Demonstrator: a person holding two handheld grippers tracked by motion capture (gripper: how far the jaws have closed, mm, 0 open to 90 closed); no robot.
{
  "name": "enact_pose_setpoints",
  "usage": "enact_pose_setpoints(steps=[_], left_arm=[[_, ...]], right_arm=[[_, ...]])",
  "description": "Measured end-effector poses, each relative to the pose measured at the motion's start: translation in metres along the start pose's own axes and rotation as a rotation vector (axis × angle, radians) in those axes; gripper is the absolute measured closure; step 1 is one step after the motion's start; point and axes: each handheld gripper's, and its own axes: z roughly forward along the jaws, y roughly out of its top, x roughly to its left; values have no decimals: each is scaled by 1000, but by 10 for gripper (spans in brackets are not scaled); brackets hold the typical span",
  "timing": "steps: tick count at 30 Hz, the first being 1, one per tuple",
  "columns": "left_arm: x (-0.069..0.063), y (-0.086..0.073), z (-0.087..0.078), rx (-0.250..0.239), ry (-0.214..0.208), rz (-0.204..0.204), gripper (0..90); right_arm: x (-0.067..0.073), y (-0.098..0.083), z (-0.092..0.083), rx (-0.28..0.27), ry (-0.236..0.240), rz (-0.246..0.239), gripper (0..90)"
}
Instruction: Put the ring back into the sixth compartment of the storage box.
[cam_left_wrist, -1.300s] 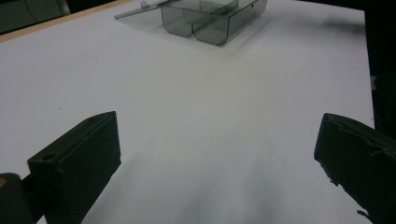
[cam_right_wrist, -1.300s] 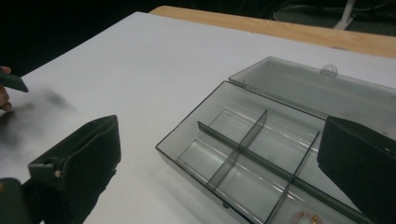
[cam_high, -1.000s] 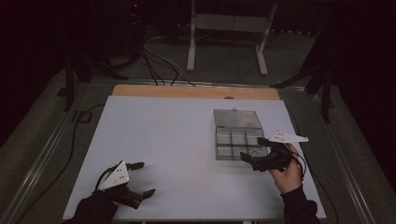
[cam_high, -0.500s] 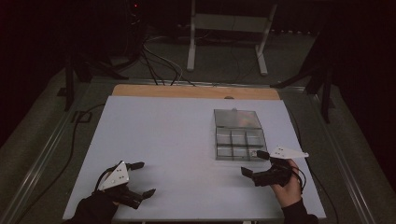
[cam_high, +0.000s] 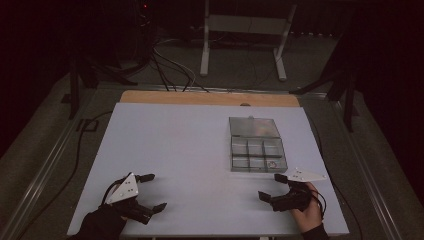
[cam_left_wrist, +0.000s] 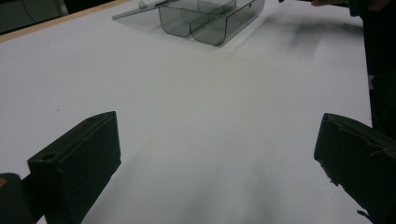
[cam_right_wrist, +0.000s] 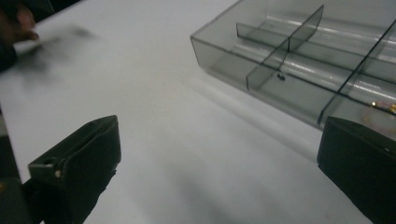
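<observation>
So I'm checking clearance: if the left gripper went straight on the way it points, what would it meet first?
Bare table first; the left gripper is open. Farther along that line sits the clear divided box, likely the first thing met, though depth is unclear.

A white table top (cam_high: 175, 150) spreads in front of me, wide and bare across its left half. Along its far edge runs a light wooden strip (cam_high: 200, 98). Beyond that lies a grey floor (cam_high: 240, 80), dimly lit. A bundle of dark cables (cam_high: 170, 70) trails over the floor towards the table's far edge. Behind them stands a pale metal frame (cam_high: 245, 22) on two splayed legs. Dark stand legs (cam_high: 75, 75) rise at my far left, and another dark stand (cam_high: 345, 85) at my far right. A metal rail (cam_high: 45, 170) runs along the table's left side, with a thin black cable (cam_high: 75, 160) lying between rail and table.
</observation>
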Motion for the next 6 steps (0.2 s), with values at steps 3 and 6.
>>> enact_pose_setpoints(steps=[3,6], left_arm=[[0,0,0,5,-1,1,14],[0,0,0,2,-1,1,14]], right_arm=[[-1,-1,0,1,-1,4,0],[-2,-1,1,-3,-1,-2,0]])
